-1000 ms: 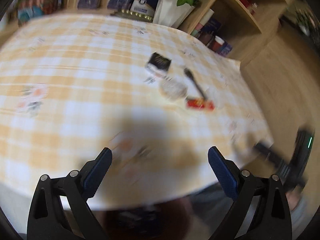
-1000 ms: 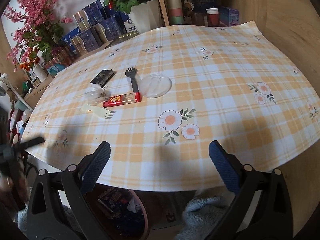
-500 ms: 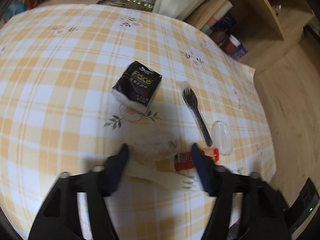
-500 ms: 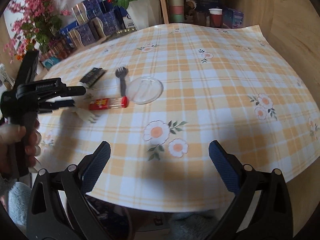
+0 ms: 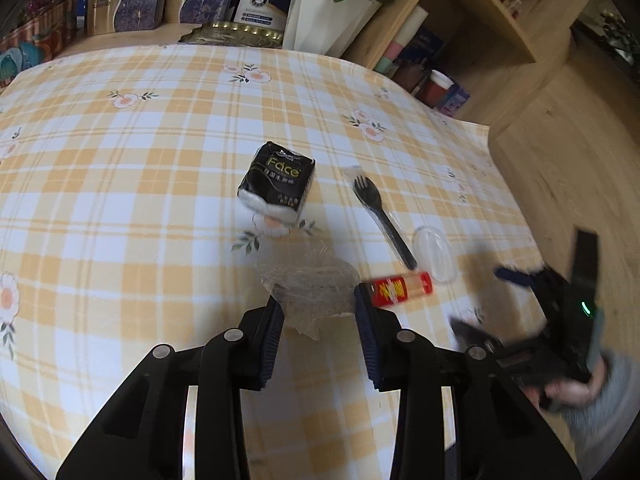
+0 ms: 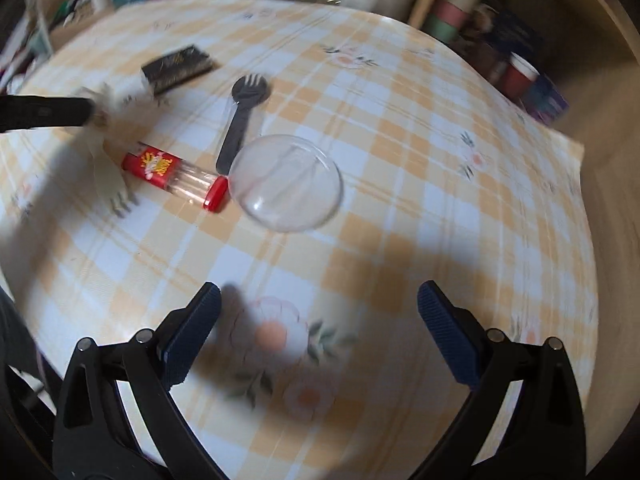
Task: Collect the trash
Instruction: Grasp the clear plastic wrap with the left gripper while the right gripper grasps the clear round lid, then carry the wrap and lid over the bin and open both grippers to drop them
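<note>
Left wrist view: left gripper [image 5: 318,310] points down at the checked tablecloth [image 5: 120,184]. Its jaws have just been closing, and a crumpled clear plastic wrapper [image 5: 308,280] sits between the blue pads; both pads appear to touch its edges, so the wrapper looks pinched. A black tissue pack [image 5: 276,182] lies beyond the wrapper, apart from it. To its right a black plastic fork [image 5: 382,220] lies with tines pointing away. A red-labelled tube [image 5: 400,289] lies just beside the right pad, and a clear round lid [image 5: 434,254] sits near the fork's handle end. The right gripper [image 5: 480,304] shows blurred at the right table edge, held by a hand [image 5: 568,390]. Boxes and a white flower pot [image 5: 320,20] stand behind the table.

Right wrist view: right gripper [image 6: 318,316] hovers over the cloth with fingers wide apart and nothing between them. Ahead lie the clear round lid [image 6: 286,182], the red-labelled tube [image 6: 172,174] touching its edge, and the black plastic fork [image 6: 240,118]. A white fork [image 6: 110,188] lies left of the tube. The tissue pack [image 6: 178,66] is farther back. The left gripper's finger [image 6: 44,112] enters from the left, blurred, at the wrapper [image 6: 108,108].
</note>
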Demonstrator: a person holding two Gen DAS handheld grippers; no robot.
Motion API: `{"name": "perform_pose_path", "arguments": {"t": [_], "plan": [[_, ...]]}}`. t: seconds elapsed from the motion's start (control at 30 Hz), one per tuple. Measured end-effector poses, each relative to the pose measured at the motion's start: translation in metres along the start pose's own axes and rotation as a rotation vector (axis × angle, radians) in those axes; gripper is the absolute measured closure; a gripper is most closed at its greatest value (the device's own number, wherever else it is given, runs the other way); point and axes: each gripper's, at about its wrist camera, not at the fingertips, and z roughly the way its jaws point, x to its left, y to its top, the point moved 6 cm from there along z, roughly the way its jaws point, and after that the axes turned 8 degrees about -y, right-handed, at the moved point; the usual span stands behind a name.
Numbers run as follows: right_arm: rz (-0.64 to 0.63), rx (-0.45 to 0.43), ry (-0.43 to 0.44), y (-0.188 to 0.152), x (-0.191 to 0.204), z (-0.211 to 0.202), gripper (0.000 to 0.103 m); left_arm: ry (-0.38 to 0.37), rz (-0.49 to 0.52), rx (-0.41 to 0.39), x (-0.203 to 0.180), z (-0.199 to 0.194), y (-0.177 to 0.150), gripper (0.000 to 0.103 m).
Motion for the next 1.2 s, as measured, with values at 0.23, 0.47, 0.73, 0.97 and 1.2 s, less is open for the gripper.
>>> {"name": "perform_pose_path", "arguments": {"t": [0.23, 0.47, 0.73, 0.97, 1.2], "plan": [[0.007, 0.018, 0.143, 0.029, 0.003, 0.02, 0.007, -0.052, 0.016, -0.027, 0.0, -0.031, -0.024, 0.069], [0.083, -0.016, 0.182, 0.044, 0.005, 0.019, 0.035, -0.046, 0.008, -0.035, 0.006, -0.051, -0.043, 0.069], [0.102, -0.034, 0.139, 0.036, 0.011, 0.005, 0.037, -0.031, 0.039, -0.047, 0.005, -0.075, -0.064, 0.069], [0.169, -0.11, 0.179, 0.017, 0.019, -0.047, 0.037, -0.048, 0.07, -0.035, 0.003, -0.095, -0.086, 0.069], [0.207, -0.199, 0.232, -0.006, 0.047, -0.113, 0.037, -0.064, 0.089, -0.02, -0.003, -0.112, -0.118, 0.069]]}}
